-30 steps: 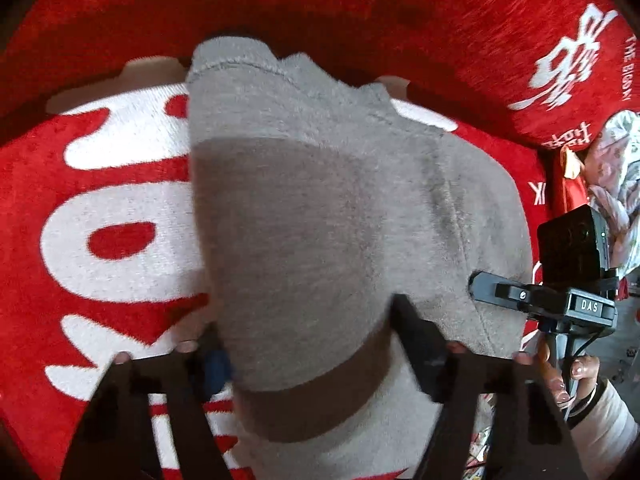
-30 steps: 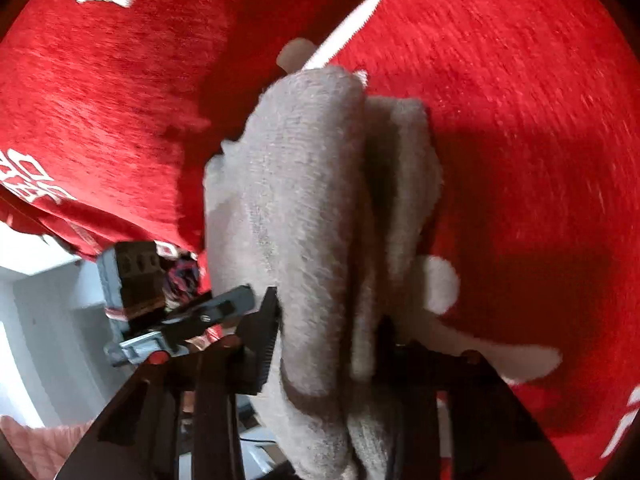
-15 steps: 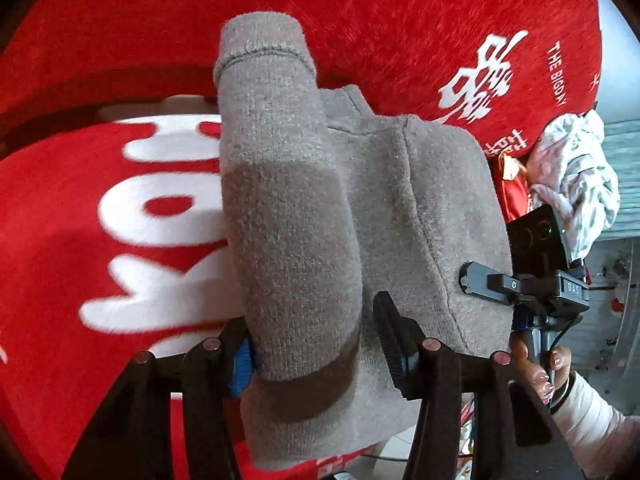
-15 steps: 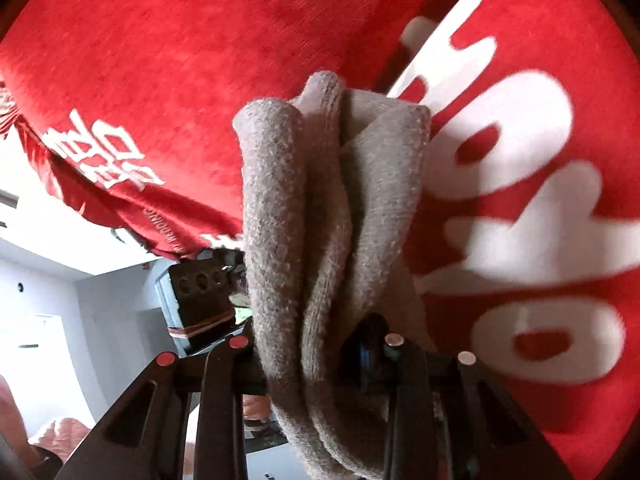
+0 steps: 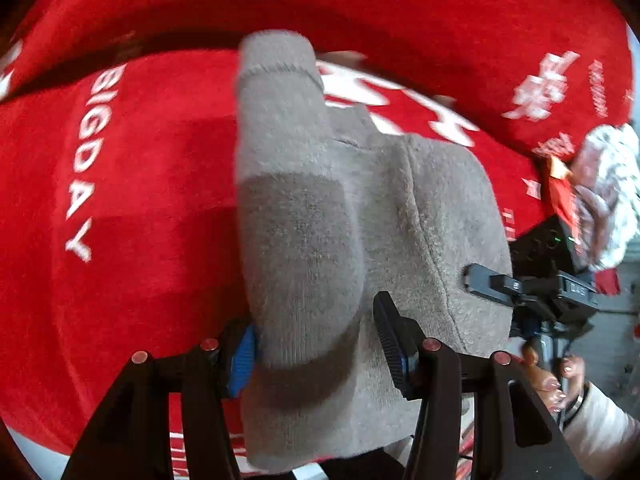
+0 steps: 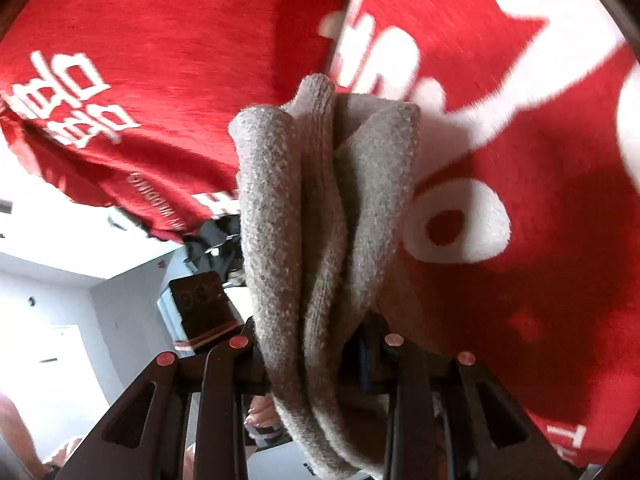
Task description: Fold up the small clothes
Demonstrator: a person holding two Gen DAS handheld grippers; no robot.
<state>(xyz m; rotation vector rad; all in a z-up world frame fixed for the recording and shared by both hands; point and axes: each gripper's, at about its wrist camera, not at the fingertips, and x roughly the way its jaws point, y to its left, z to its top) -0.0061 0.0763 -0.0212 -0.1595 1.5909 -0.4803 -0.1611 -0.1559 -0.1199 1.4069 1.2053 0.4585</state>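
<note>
The left gripper (image 5: 316,344) is clamped on a folded bundle of the grey knitted garment (image 5: 320,216); the blue-edged left pad is pressed into the fabric, while a slight gap may remain at the right pad. From these fingers the bundle's long axis is seen running straight away from the camera, its ribbed cuff end pointing towards the top of the left wrist view. A wider flap of the same knit is spread to the right, reaching the right gripper (image 5: 532,284), which is seen from the side with a hand (image 5: 552,376) wrapped round its handle.

In the right wrist view, the right gripper (image 6: 316,344) is closed tightly on several bunched layers of the garment (image 6: 320,208), which stand on edge and extend lengthwise away from the fingers. The garment is held clear above the red blanket with white lettering (image 5: 120,200). A pale patterned cloth (image 5: 608,192) is visible beyond the blanket's right edge.
</note>
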